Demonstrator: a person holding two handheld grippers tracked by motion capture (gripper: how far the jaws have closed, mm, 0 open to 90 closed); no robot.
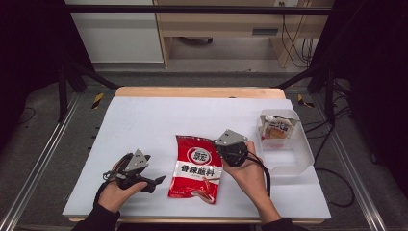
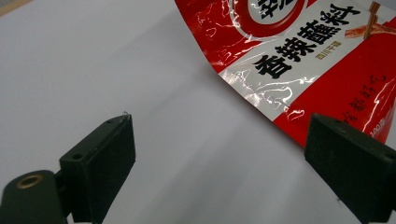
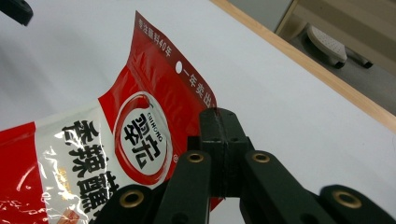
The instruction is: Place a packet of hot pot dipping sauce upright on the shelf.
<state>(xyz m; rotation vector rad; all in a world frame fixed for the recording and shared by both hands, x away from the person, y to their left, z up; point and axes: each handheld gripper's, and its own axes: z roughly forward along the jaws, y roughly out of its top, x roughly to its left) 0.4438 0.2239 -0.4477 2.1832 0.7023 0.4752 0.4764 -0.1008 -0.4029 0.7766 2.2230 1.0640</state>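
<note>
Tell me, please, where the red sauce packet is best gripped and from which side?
Probably the flat sealed top edge of the red sauce packet, beside its hanging hole, coming from its right: that strip is thin and stiff. The right gripper appears shut on that edge already.

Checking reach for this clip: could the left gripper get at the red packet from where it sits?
Probably yes. The left gripper is open and points toward the red packet, with bare white table between them. The right gripper is shut at the packet's far edge, not in the way.

A clear plastic bin (image 1: 302, 153) with 1 packet (image 1: 277, 128) inside stands on the white table (image 1: 144, 125).
</note>
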